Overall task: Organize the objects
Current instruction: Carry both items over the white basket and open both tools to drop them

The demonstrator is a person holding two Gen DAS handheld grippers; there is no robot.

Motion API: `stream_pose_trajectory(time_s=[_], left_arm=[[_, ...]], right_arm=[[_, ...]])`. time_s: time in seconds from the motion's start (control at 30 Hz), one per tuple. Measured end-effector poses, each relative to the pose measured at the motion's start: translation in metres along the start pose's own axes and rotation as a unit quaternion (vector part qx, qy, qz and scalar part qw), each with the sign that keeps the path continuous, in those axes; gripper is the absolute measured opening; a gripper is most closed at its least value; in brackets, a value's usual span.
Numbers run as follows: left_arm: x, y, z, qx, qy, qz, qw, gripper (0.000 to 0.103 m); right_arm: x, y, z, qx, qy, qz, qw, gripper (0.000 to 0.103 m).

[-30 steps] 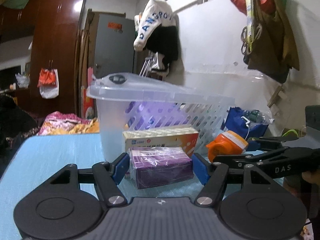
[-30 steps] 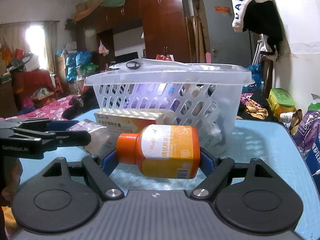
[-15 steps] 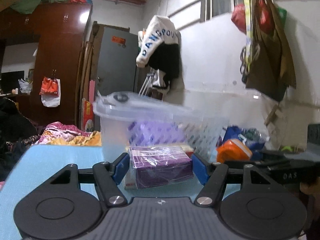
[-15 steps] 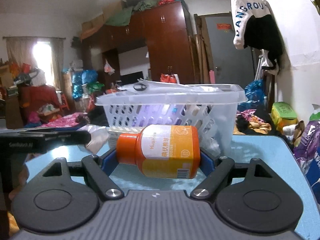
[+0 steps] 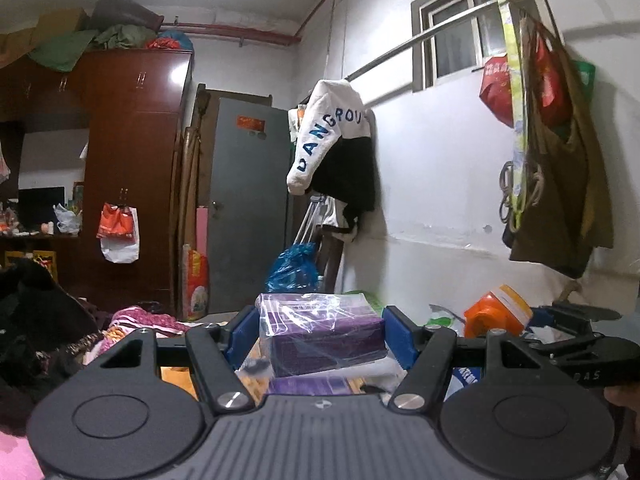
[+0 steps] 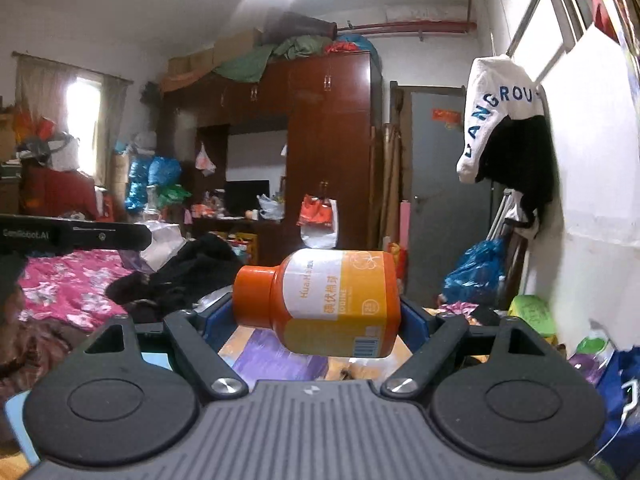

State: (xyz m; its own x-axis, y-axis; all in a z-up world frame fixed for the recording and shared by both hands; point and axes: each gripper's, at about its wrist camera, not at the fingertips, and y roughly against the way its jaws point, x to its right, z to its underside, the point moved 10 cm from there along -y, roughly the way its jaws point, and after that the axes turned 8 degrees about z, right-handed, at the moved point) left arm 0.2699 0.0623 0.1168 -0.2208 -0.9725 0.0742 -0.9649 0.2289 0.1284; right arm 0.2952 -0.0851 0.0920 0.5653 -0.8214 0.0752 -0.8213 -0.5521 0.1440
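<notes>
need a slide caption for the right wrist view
Right gripper holds an orange bottle sideways in the air, cap pointing left, in a cluttered bedroom.

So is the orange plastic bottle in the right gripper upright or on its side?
On its side. The orange plastic bottle lies horizontally between the right gripper's blue pads, cap pointing left, label text running sideways.

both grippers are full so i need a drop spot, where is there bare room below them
Straight below the orange bottle in the right gripper lie a purple pack and orange packets: crowded. More packs lie below the left gripper's purple box. The only bare patch seen is a sliver of blue table, lower left in the right wrist view.
</notes>
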Motion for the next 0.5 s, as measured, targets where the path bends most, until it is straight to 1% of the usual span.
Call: stream_pose_trajectory(time_s=[0.07, 0.13, 0.23, 0.3, 0.43, 0.5], left_arm=[[0.002, -0.010, -0.003, -0.014, -0.012, -0.012, 0.9998, 0.070], [0.000, -0.023, 0.001, -0.034, -0.019, -0.026, 0.9989, 0.070], [-0.012, -0.045, 0.012, -0.074, -0.012, -0.038, 0.9965, 0.070], [-0.021, -0.057, 0.023, -0.100, -0.004, -0.046, 0.9939, 0.070], [-0.035, -0.070, 0.039, -0.127, 0.014, -0.046, 0.9907, 0.070], [-0.040, -0.075, 0.044, -0.137, 0.016, -0.052, 0.9891, 0.070]], right_arm=[[0.001, -0.018, 0.000, -0.022, 0.001, 0.003, 1.000, 0.084], [0.007, -0.037, 0.007, -0.052, -0.007, 0.004, 0.999, 0.084], [0.013, -0.065, 0.025, -0.110, -0.023, 0.002, 0.994, 0.084], [0.016, -0.073, 0.036, -0.136, -0.035, -0.007, 0.990, 0.084], [0.021, -0.087, 0.046, -0.165, -0.040, 0.002, 0.985, 0.084], [0.022, -0.089, 0.051, -0.172, -0.044, 0.004, 0.984, 0.084]])
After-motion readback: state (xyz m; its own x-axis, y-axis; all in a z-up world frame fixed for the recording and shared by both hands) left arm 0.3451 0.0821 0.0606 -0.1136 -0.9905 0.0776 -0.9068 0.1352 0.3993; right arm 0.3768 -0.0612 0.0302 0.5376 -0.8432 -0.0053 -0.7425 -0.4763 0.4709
